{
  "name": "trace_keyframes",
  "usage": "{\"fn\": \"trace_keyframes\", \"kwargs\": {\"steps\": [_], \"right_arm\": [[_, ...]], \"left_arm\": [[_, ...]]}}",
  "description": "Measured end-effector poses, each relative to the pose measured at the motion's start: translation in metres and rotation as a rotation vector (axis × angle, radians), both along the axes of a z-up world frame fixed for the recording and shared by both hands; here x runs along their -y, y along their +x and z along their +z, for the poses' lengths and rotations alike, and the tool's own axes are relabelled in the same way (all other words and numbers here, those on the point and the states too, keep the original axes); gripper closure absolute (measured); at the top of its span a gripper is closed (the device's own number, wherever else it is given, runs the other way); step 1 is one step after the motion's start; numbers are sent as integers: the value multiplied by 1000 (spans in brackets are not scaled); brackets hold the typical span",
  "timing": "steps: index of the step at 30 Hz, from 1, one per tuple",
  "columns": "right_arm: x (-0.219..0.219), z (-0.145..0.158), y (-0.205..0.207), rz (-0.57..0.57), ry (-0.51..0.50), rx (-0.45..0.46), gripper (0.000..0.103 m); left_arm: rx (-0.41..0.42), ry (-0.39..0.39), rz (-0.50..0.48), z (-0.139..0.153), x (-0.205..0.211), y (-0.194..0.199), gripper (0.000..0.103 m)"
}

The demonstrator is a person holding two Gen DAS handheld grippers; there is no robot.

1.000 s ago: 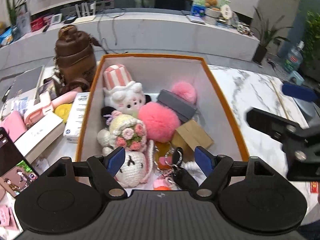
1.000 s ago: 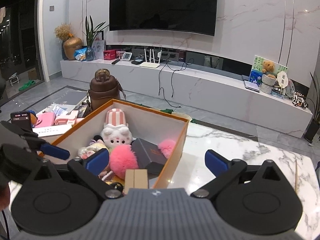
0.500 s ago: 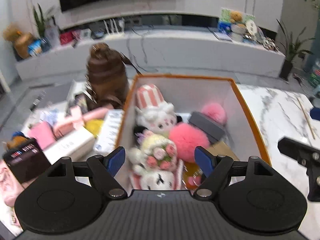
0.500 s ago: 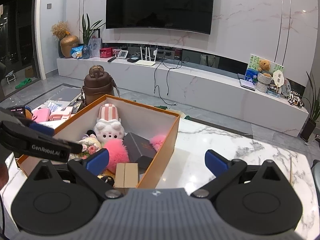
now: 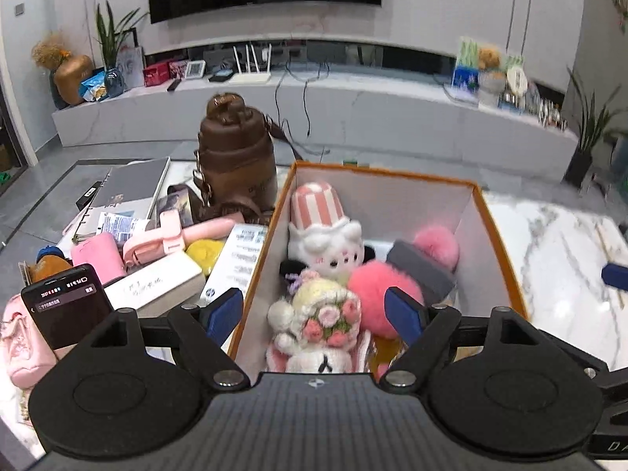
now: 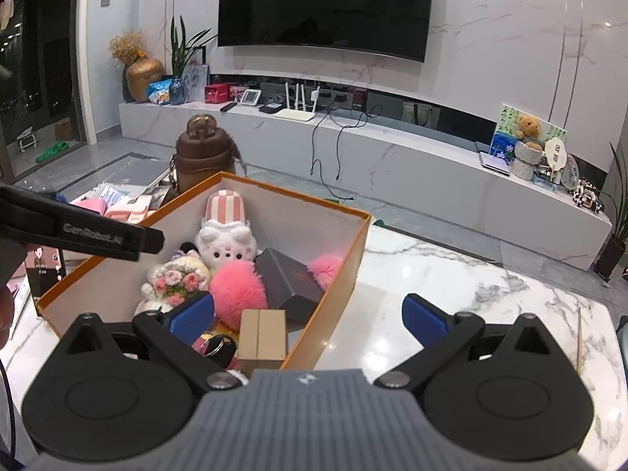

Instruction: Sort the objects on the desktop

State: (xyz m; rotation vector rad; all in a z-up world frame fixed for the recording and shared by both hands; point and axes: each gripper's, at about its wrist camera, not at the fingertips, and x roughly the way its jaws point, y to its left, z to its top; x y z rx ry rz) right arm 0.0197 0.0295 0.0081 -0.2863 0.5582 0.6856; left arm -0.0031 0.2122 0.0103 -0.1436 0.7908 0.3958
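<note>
An orange-rimmed box (image 5: 376,172) on the marble table holds a white plush with a striped hat (image 5: 322,231), a crochet flower doll (image 5: 318,314), a big pink pompom (image 5: 376,294), a grey case (image 5: 424,271) and a small cardboard box (image 6: 262,333). My left gripper (image 5: 314,312) hovers over the box's near left wall. Its jaws are opening, with nothing pressed between them. My right gripper (image 6: 310,314) stands open above the box's near right corner (image 6: 294,353), holding nothing. One left finger (image 6: 117,237) reaches in over the box from the left.
Left of the box lie a brown bottle (image 5: 235,161), white cartons (image 5: 157,286), pink pouches (image 5: 98,251), a lit phone (image 5: 66,306) and a notebook (image 5: 129,184). Bare marble tabletop (image 6: 451,274) spreads to the right, with a thin stick (image 6: 579,337) near its edge.
My left gripper has tipped upward and drawn back from the box, so more of the room shows, and its jaws stand slightly wider. The right gripper has barely moved.
</note>
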Motion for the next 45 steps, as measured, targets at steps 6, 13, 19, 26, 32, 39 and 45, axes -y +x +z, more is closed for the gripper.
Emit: {"fn": "trace_keyframes", "kwargs": {"steps": [6, 13, 19, 26, 32, 39, 45], "right_arm": [[-6, -3, -6, 17, -16, 0, 1], [-9, -5, -8, 25, -23, -2, 1], [-10, -7, -9, 26, -27, -5, 1], [-11, -7, -9, 29, -29, -7, 1], [-11, -8, -10, 29, -31, -8, 1], [-12, -9, -10, 33, -33, -8, 1], [-12, -11, -11, 36, -37, -8, 1]], "left_arm": [[-16, 30, -24, -1, 10, -1, 10], [-24, 29, -46, -3, 12, 0, 10], [-26, 13, -57, -3, 12, 0, 10], [-28, 12, -72, -4, 15, 0, 10], [-29, 10, -75, -4, 15, 0, 10], [-30, 10, -75, -4, 15, 0, 10], [-29, 16, -83, -4, 17, -1, 10]]}}
